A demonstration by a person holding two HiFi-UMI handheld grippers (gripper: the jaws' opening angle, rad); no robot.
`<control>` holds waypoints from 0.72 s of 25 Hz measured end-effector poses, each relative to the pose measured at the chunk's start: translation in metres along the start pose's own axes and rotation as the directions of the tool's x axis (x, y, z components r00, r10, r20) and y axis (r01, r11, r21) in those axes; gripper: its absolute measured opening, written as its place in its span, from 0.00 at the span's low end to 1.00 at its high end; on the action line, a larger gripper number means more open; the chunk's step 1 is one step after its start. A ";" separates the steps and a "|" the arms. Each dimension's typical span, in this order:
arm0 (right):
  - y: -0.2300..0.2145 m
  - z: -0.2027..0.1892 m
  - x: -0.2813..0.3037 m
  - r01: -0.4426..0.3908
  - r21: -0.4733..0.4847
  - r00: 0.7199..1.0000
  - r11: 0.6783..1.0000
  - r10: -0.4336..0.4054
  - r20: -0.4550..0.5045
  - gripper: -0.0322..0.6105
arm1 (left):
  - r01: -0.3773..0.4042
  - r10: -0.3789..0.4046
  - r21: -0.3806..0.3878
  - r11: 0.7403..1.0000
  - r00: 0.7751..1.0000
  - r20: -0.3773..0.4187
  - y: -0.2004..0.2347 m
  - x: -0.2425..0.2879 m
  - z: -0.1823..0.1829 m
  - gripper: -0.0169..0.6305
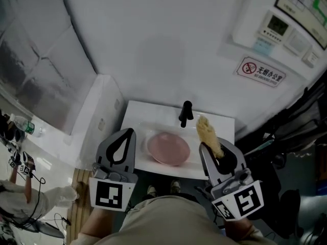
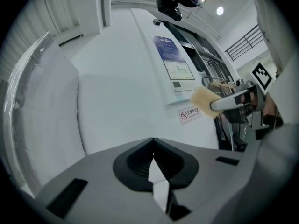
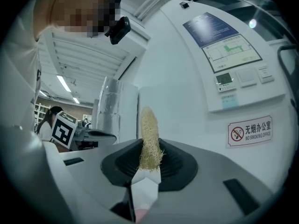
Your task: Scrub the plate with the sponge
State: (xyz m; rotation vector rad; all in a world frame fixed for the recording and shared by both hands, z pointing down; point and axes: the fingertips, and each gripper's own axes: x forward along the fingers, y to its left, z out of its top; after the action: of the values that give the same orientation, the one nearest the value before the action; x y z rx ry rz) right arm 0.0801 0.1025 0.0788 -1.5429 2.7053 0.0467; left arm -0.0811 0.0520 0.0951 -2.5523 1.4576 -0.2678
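Observation:
A pink plate (image 1: 168,148) lies in the white sink (image 1: 138,117) below a black tap (image 1: 185,114). My right gripper (image 1: 220,157) is shut on a yellow fibrous sponge (image 1: 208,135), which sticks up past the jaws to the right of the plate; the sponge (image 3: 150,139) stands upright in the right gripper view, pinched between the jaws. My left gripper (image 1: 120,148) is held left of the plate, jaws shut with nothing between them. In the left gripper view the jaws point up at the wall, and the sponge (image 2: 204,101) in the other gripper shows at the right.
A white wall rises behind the sink with a no-smoking sign (image 1: 261,72) and a control panel (image 1: 278,27). A white ledge (image 1: 97,116) stands left of the sink. Dark cables and equipment (image 1: 296,137) crowd the right. A person (image 1: 20,198) stands at the far left.

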 end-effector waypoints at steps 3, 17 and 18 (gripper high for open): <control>-0.003 -0.011 0.002 -0.001 0.016 1.000 1.000 0.001 -0.024 0.18 | 0.013 -0.013 -0.011 1.000 0.999 -0.029 -0.006 0.004 -0.013 0.04; -0.004 -0.017 0.019 -0.033 0.018 0.999 0.999 0.034 -0.042 0.18 | 0.002 -0.005 -0.036 0.999 0.998 -0.066 0.003 0.012 -0.026 0.04; -0.004 -0.018 0.020 -0.032 0.019 0.999 0.999 0.033 -0.043 0.18 | 0.003 -0.005 -0.037 0.999 0.998 -0.068 0.003 0.013 -0.028 0.04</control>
State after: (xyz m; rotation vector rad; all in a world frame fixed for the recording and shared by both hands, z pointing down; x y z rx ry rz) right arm 0.0733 0.0823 0.0961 -1.5129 2.7559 -0.0117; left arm -0.0842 0.0372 0.1216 -2.5996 1.4949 -0.3343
